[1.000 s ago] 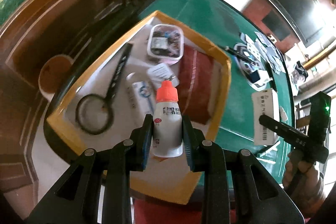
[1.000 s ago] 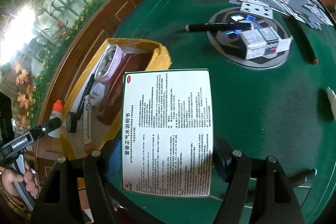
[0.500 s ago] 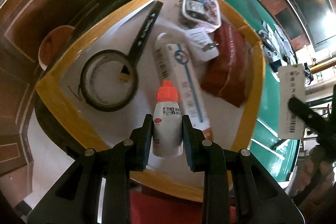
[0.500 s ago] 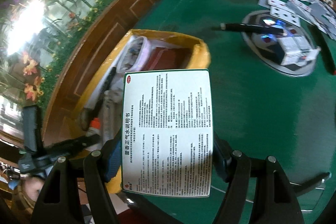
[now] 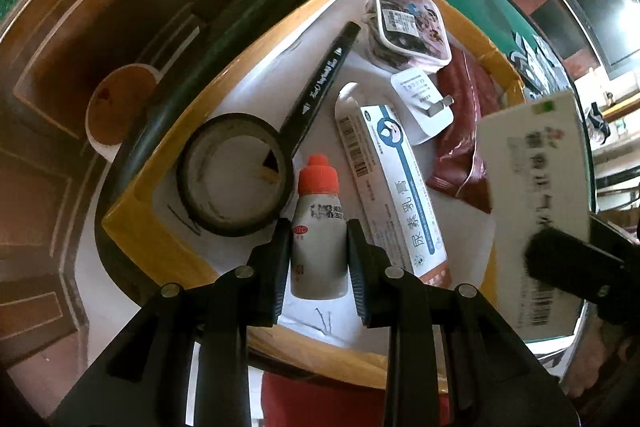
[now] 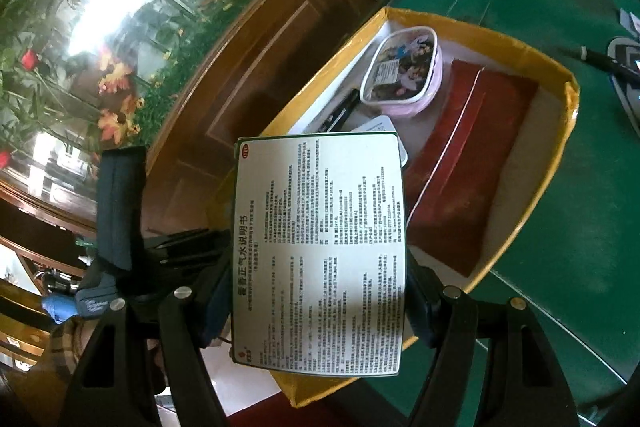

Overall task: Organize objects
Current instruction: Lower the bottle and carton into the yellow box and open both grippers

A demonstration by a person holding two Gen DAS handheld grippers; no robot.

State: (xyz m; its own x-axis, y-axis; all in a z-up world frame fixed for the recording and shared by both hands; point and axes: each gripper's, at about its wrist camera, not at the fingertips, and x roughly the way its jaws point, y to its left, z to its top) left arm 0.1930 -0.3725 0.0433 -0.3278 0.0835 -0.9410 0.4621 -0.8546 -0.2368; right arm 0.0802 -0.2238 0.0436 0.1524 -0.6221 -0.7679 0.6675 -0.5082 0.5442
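Note:
My left gripper (image 5: 318, 259) is shut on a small white bottle with an orange cap (image 5: 318, 227), held low over the yellow-rimmed box (image 5: 136, 203). My right gripper (image 6: 320, 291) is shut on a flat white medicine box (image 6: 320, 251) printed with text. It hangs above the near end of the yellow-rimmed box (image 6: 556, 163). The medicine box (image 5: 536, 203) and the right gripper also show blurred at the right of the left wrist view.
In the box lie a tape roll (image 5: 234, 173), a black marker (image 5: 320, 87), a long ointment carton (image 5: 394, 187), a white plug (image 5: 424, 109), a dark red pouch (image 6: 468, 163) and a pink-lidded case (image 6: 402, 71). Green felt table (image 6: 592, 211) lies right; wood panelling (image 6: 256, 67) left.
The left gripper sank with the bottle toward the box floor. The right gripper carried the medicine box from over the green felt to above the yellow box.

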